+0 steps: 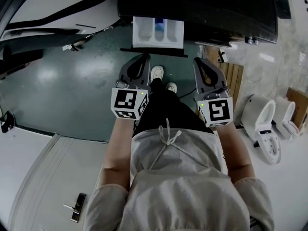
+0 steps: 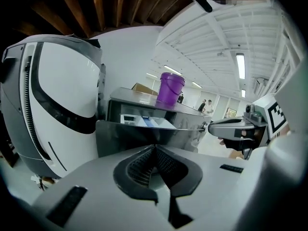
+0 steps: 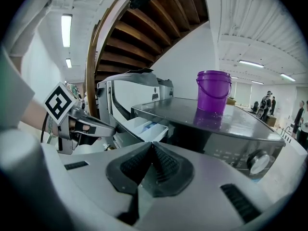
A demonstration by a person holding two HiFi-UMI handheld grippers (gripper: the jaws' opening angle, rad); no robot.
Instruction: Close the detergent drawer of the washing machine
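Detergent drawer (image 1: pixel 158 32): one, open at 12 o'clock. Left gripper (image 1: pixel 145 57), right gripper (image 1: pixel 198 61): two, both clenched, empty. One purple bucket (image 3: pixel 213 90) on washer (image 3: pixel 226 124).

The head view is dim, the gripper views bright under ceiling strip lights (image 2: pixel 241 65), fisheye-bent with dark corners.

detergent drawer (image 1: pixel 158 32): we see white, with a blue patch inside.
washing machine (image 1: pixel 202 8): we see dark grey to black, glossy on top.
bucket (image 3: pixel 213 91): we see solid purple.
left gripper (image 2: pixel 155 150): we see a grey body, ribbed black inside the jaws, and black-and-white square markers.
right gripper (image 3: pixel 153 146): we see the same grey, black and markers.
floor (image 1: pixel 72 81): we see dull teal.
shoes (image 1: pixel 157 72): we see white.
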